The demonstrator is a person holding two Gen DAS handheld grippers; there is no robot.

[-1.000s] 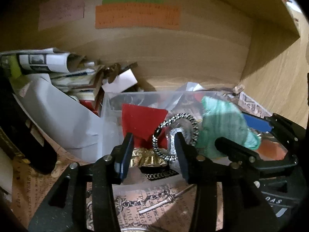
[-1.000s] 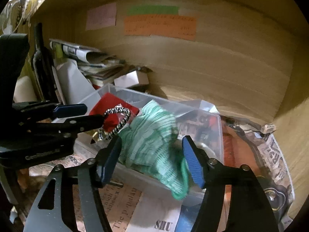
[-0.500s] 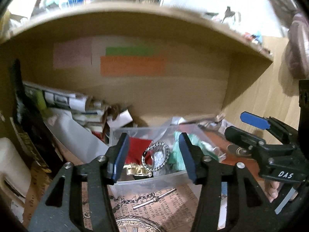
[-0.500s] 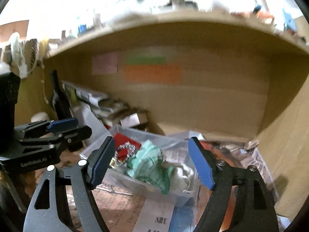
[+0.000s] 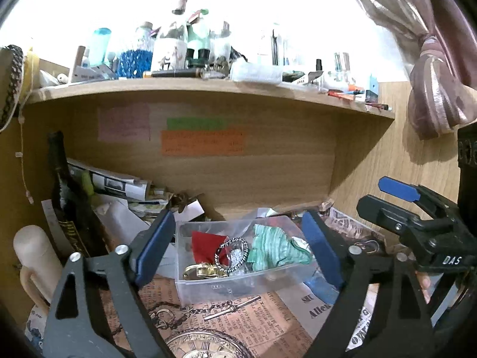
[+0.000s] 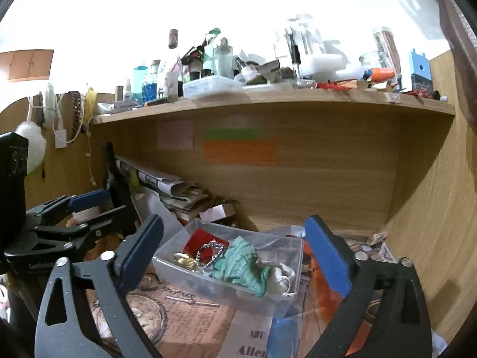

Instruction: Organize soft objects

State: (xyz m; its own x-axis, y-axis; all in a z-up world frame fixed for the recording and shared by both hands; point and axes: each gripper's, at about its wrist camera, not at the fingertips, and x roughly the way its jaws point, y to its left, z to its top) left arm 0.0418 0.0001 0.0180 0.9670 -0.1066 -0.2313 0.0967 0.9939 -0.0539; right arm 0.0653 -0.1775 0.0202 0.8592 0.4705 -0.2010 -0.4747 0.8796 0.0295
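Both grippers, left (image 5: 238,247) and right (image 6: 235,256), hang with jaws wide open and empty, well back from the bin (image 6: 208,280) holding the green cloth (image 6: 241,265).

You can read "DAS" on the right gripper (image 5: 429,226). The newsprint sheet (image 6: 253,343) shows "SH" and "Alle".

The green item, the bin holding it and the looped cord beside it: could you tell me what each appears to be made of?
Green item: soft knitted or woven fabric, matte; it crumples and drapes in folds, with fine stripes.
Bin: clear, slightly frosted plastic; its contents show through the walls.
Looped cord: probably braided black-and-white textile or elastic, judging by the speckled pattern; beads cannot be ruled out.
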